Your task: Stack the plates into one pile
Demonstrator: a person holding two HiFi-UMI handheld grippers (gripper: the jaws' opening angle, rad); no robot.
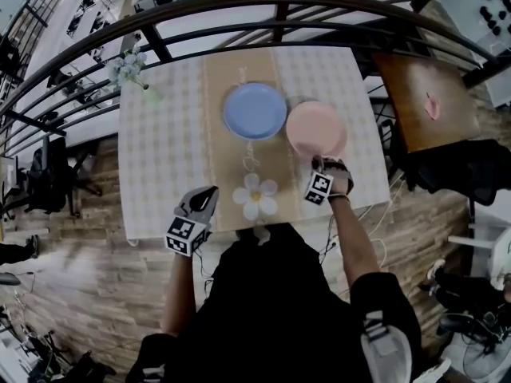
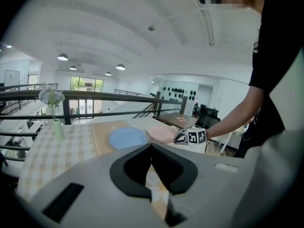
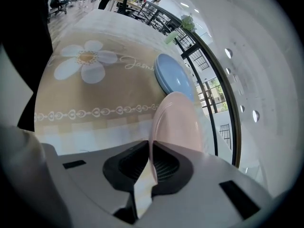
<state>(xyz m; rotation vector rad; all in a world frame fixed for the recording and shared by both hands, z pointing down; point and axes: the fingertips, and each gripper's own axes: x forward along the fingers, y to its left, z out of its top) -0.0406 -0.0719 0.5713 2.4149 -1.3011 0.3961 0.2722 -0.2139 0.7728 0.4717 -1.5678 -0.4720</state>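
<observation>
While the right tool (image 3: 151, 148) is clamped on the near rim of the pink plate (image 1: 316, 128), rim pinched between both jaws, the left tool (image 2: 152, 148) is held with jaws together and nothing in them, over the near edge of the surface (image 1: 160, 158). The pink plate is seen just right of the blue plate (image 1: 255, 111), rims nearly touching. The blue plate is laid flat on the tan runner (image 1: 231, 158), beyond the printed daisy (image 1: 255, 195). A vase of flowers (image 1: 132, 69) is placed at the far left corner.
</observation>
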